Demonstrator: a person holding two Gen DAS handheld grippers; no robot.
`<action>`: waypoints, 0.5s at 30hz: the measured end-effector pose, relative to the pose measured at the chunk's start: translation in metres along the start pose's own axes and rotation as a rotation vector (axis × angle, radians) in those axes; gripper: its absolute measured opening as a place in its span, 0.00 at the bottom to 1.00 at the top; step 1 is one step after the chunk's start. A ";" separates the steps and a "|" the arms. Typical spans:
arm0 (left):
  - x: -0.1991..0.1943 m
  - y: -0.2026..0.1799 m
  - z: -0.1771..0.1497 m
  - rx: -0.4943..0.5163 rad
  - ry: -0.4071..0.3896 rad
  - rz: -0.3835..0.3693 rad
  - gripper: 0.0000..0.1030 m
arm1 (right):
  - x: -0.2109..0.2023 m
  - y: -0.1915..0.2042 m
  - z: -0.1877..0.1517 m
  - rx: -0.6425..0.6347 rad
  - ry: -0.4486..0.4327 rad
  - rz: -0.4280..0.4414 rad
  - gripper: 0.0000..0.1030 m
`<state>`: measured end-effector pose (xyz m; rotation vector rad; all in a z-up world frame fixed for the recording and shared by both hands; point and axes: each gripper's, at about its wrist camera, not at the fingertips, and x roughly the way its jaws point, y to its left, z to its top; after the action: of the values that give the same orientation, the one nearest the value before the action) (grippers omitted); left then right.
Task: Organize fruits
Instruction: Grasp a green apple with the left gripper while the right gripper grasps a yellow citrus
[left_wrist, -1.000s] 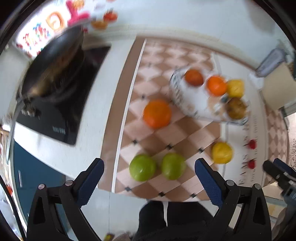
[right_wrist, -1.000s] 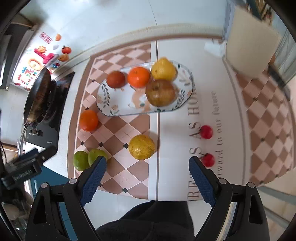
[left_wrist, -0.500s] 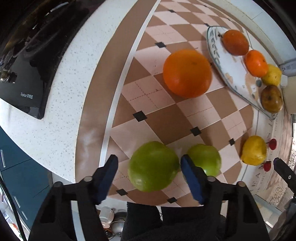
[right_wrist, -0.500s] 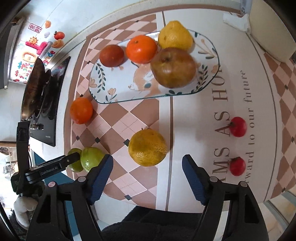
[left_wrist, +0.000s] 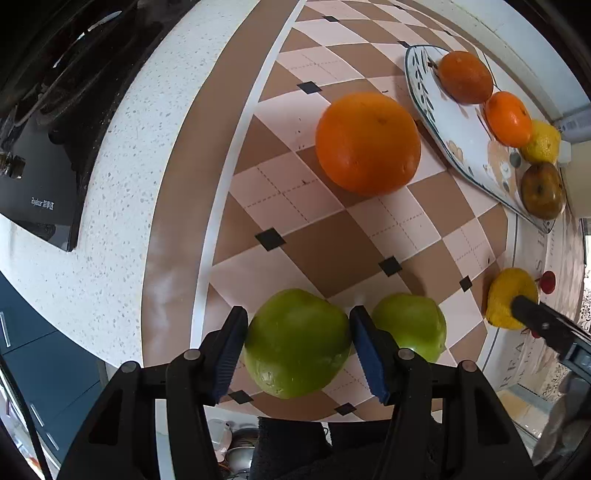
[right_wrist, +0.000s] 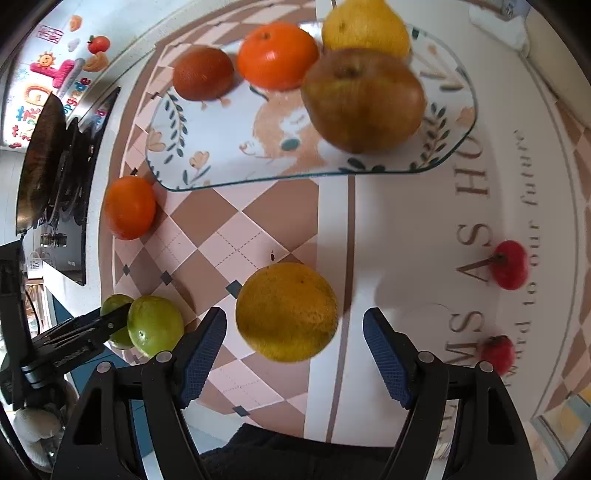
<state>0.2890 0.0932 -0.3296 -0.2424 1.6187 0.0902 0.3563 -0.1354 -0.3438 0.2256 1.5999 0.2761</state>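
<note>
My left gripper (left_wrist: 295, 317) points straight down over a green fruit (left_wrist: 295, 343) on the checkered mat; its jaws are closing and both blue pads touch the fruit's sides. A second green fruit (left_wrist: 410, 325) lies just right of it. My right gripper (right_wrist: 295, 321) stands open around a yellow-orange citrus (right_wrist: 286, 310), with a gap on each side. A loose orange (left_wrist: 367, 142) rests near the patterned plate (right_wrist: 229, 147). On the plate lie a dark orange, a mandarin (right_wrist: 277, 55), a lemon and a brown apple (right_wrist: 362, 99).
Two small red fruits (right_wrist: 509, 264) (right_wrist: 496, 352) lie on the lettered part of the mat, right of my right gripper. A black stove (left_wrist: 37, 166) with a pan (right_wrist: 40, 158) stands at the left. The counter edge runs just below both grippers.
Both grippers have come down towards the mat. The left jaws narrowed from wide open onto the green fruit. The right jaws narrowed a little around the yellow-orange citrus.
</note>
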 end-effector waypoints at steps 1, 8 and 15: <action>0.000 0.000 0.001 0.002 -0.001 0.001 0.54 | 0.004 -0.001 0.001 0.006 0.006 0.012 0.70; 0.005 0.007 0.018 0.015 0.031 0.005 0.54 | 0.006 -0.002 -0.008 -0.036 0.007 -0.017 0.61; 0.015 0.009 0.020 0.004 0.051 -0.003 0.53 | 0.005 -0.005 -0.007 -0.031 0.012 0.009 0.61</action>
<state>0.3059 0.1047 -0.3466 -0.2456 1.6687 0.0793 0.3494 -0.1391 -0.3502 0.2072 1.6059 0.3094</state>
